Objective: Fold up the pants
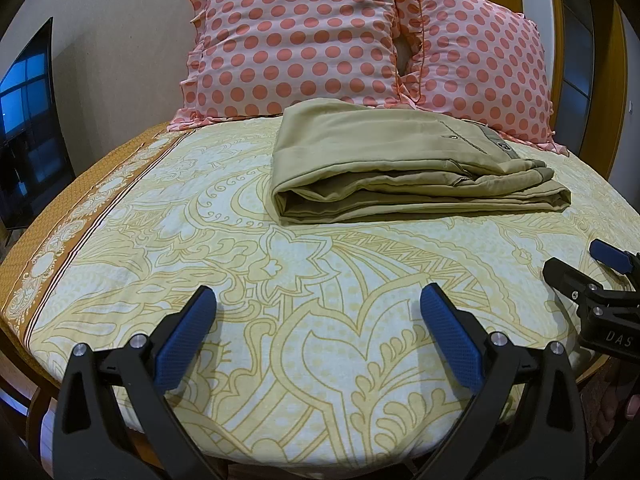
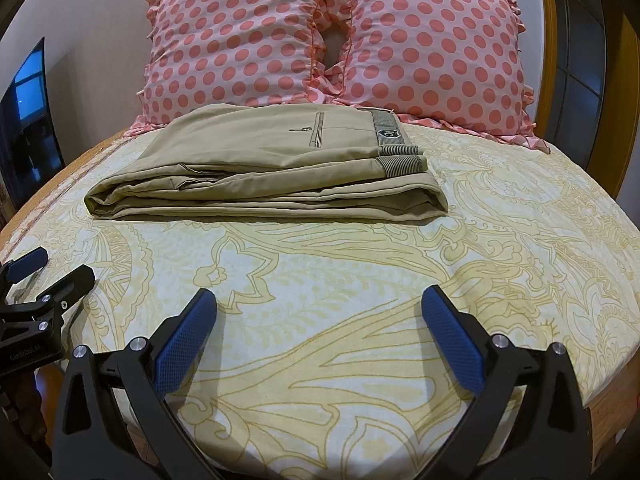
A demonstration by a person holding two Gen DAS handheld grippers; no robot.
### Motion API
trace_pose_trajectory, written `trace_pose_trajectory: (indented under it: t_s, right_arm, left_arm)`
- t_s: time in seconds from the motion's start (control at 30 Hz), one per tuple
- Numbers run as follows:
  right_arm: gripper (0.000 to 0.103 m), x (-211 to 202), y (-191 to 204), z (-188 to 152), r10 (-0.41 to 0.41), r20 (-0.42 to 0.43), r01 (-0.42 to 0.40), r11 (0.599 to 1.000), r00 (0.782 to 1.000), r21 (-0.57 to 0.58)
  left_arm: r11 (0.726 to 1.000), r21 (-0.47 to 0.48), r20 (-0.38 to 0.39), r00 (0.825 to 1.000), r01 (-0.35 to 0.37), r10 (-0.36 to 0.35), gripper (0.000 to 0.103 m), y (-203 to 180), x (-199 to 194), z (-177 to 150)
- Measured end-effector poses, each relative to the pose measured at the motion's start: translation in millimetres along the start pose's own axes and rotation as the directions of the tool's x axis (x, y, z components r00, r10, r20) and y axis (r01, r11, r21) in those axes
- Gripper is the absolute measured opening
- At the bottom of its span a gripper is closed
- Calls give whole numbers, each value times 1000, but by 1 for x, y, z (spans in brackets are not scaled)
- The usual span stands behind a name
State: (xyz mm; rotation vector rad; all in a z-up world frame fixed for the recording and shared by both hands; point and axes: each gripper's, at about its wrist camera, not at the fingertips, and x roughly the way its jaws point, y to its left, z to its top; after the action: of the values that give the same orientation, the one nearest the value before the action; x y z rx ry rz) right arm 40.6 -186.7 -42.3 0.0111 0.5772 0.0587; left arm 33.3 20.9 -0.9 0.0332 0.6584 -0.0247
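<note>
Khaki pants [image 1: 400, 164] lie folded in a flat stack on the bed, in front of the pillows. In the right wrist view the pants [image 2: 272, 168] show a back pocket and a grey striped waistband on top. My left gripper [image 1: 318, 300] is open and empty, held over the sheet well short of the pants. My right gripper [image 2: 319, 300] is open and empty too, also short of the pants. Each gripper shows at the edge of the other's view: the right one [image 1: 580, 268] at the right, the left one [image 2: 52, 268] at the left.
The bed has a yellow patterned sheet [image 1: 280, 280] with a brown border at its left edge [image 1: 80, 220]. Two pink polka-dot pillows [image 2: 240, 40] [image 2: 432, 48] lean at the head. A dark TV screen [image 1: 28, 120] stands at the left, a wooden frame [image 2: 552, 40] at the right.
</note>
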Motion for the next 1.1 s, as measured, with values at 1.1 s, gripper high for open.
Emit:
trace_pose_trajectory:
  t_s: [1.1]
  right_arm:
    - [102, 0, 0, 0, 1, 1, -1, 1000, 1000, -1]
  left_arm:
    - [1000, -2, 8, 1000, 0, 0, 101, -1, -1, 0]
